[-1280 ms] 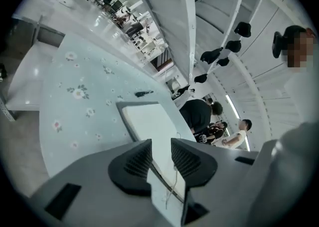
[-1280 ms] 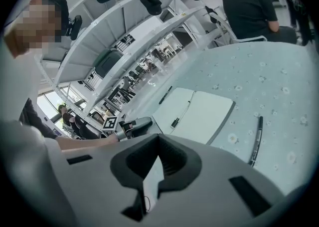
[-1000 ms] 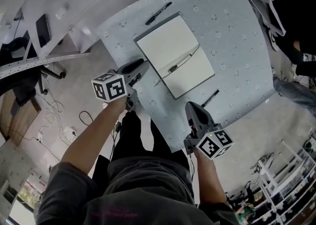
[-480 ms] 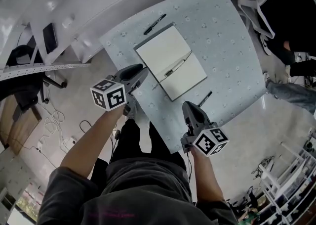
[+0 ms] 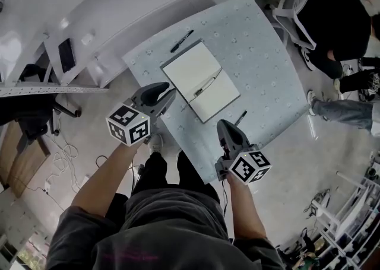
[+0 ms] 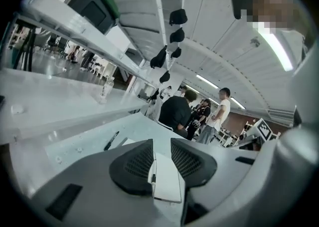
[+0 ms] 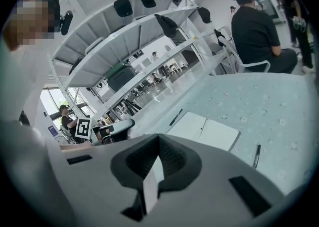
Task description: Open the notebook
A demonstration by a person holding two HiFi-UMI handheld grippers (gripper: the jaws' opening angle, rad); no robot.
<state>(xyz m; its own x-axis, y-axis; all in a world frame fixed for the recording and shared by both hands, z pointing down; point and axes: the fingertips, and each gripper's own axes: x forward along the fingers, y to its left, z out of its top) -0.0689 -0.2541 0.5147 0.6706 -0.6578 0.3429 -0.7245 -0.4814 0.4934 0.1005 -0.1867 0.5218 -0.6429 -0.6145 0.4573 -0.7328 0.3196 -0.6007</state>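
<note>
Both grippers have lifted clear of the pale blue patterned table, the left gripper with jaws apart and empty, the right gripper with jaws together, while the white paper notebook lies open at upper centre, so the task looks done.

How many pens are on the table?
3. The far pen lies beyond the notebook, the middle pen on its open pages, the near pen by the table edge. None seems hidden.

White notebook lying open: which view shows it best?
Head view: the whole white open notebook shows from above, unobstructed. The right gripper view catches it small and slanted; the left gripper view hides most of it behind the jaws.
</note>
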